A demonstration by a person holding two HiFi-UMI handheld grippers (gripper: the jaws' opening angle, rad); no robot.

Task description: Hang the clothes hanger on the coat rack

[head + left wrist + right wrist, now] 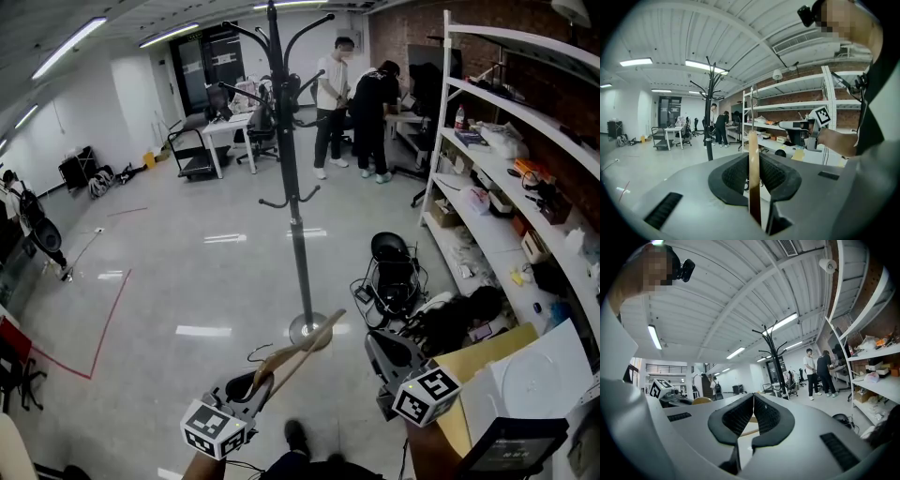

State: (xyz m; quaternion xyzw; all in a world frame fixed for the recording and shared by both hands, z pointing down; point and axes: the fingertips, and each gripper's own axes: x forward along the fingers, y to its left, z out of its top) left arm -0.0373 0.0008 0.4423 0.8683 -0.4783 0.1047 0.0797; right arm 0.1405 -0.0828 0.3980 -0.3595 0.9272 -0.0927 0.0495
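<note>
The black coat rack (pixel 289 159) stands on the grey floor ahead of me, its round base (pixel 309 330) close in front. My left gripper (pixel 263 379) is shut on a pale wooden clothes hanger (pixel 305 347), which slants up and right toward the base. In the left gripper view the hanger's wood (pixel 753 154) stands pinched between the pads, with the coat rack (pixel 710 117) beyond. My right gripper (pixel 375 343) hovers to the right, shut with nothing in it. In the right gripper view its pads meet at the tips (pixel 753 397). The coat rack (pixel 775 359) rises behind them.
White shelving (pixel 497 178) full of items runs along the right. Cables and black gear (pixel 394 272) lie on the floor right of the rack base. Two people (pixel 361 103) stand at desks far back. Red tape (pixel 103 328) marks the floor at left.
</note>
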